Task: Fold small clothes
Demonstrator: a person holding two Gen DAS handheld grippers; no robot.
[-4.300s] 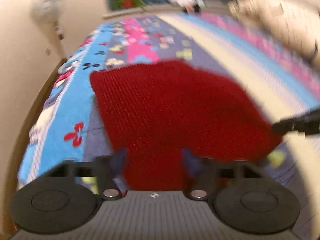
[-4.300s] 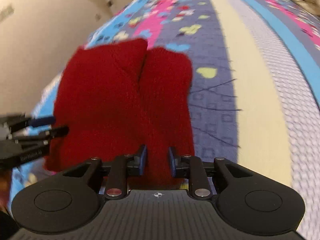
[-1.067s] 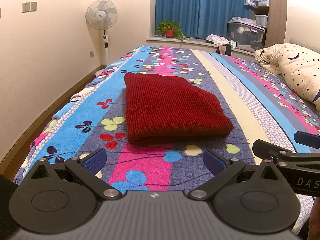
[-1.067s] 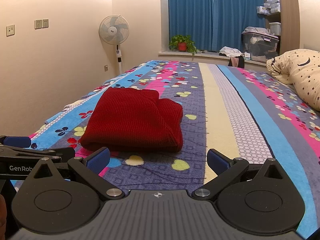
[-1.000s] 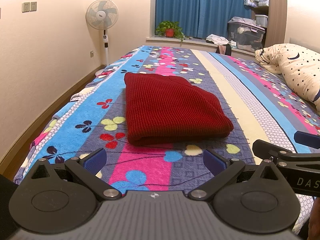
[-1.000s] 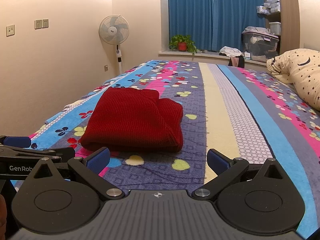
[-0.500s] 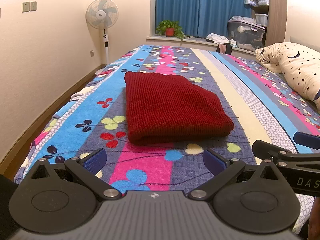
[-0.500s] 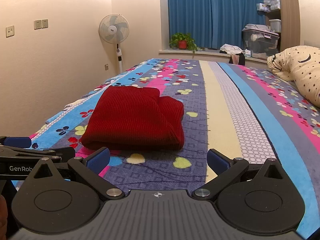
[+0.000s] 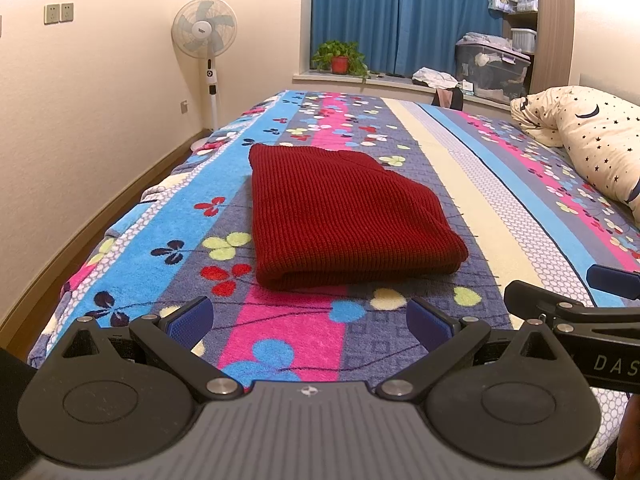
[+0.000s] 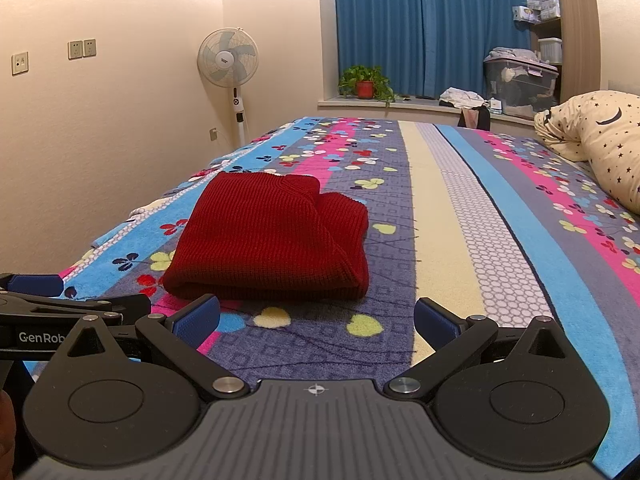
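there, the folded red knit sweater (image 9: 344, 216) lies on the striped floral blanket (image 9: 472, 184), at about 12 o'clock from the left gripper (image 9: 310, 320) and 11 o'clock from the right gripper (image 10: 316, 320). both grippers hang short of it, blue-padded fingers spread wide and gripping nothing. a pedestal fan (image 10: 228, 58) stands far off at 11 o'clock.

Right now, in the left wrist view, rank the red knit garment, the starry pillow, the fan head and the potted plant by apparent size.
1. Red knit garment, folded on the bed, clearly largest.
2. Starry pillow, cut by the frame edge, so partly unseen.
3. Fan head.
4. Potted plant.
Fan and plant look close in size; both stand far back, so true sizes are unsure.
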